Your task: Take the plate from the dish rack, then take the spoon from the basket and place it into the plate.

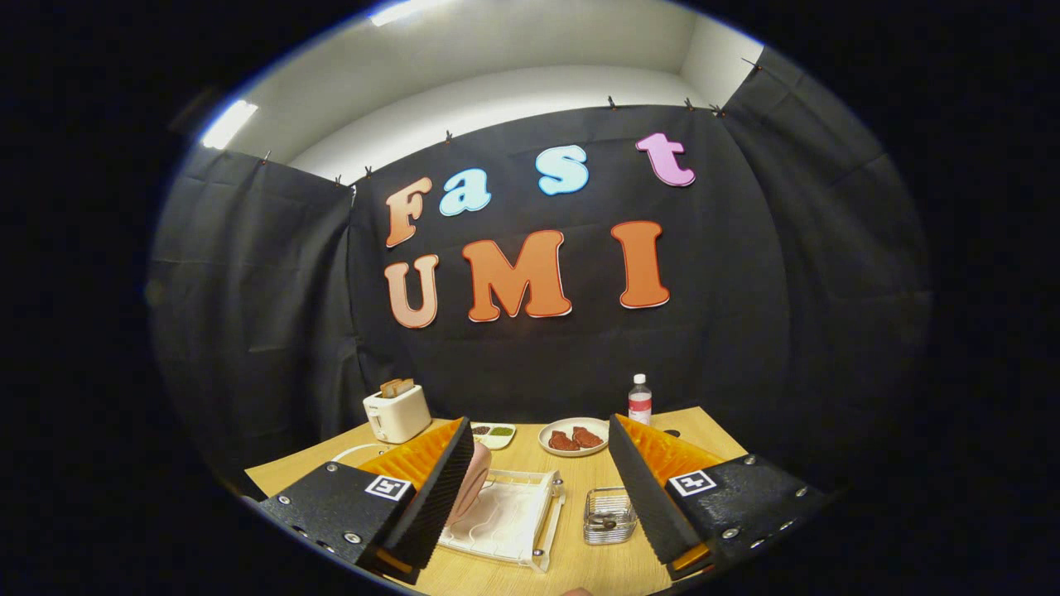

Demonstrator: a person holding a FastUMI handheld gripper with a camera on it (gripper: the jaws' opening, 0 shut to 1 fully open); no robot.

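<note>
Black cloth walls point(273, 331) enclose a wooden table point(580, 480) under white ceiling lights point(228, 124).

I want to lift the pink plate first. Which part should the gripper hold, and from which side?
Probably the upper rim of the pink plate: it stands on edge in the white dish rack. Come from above with the open gripper, one finger on each face.

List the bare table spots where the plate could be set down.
Bare wood lies between the dish rack and the meat dish, and nearer than the basket. Crowded: toaster, sauce tray and bottle at the back. The gripper is open.
</note>
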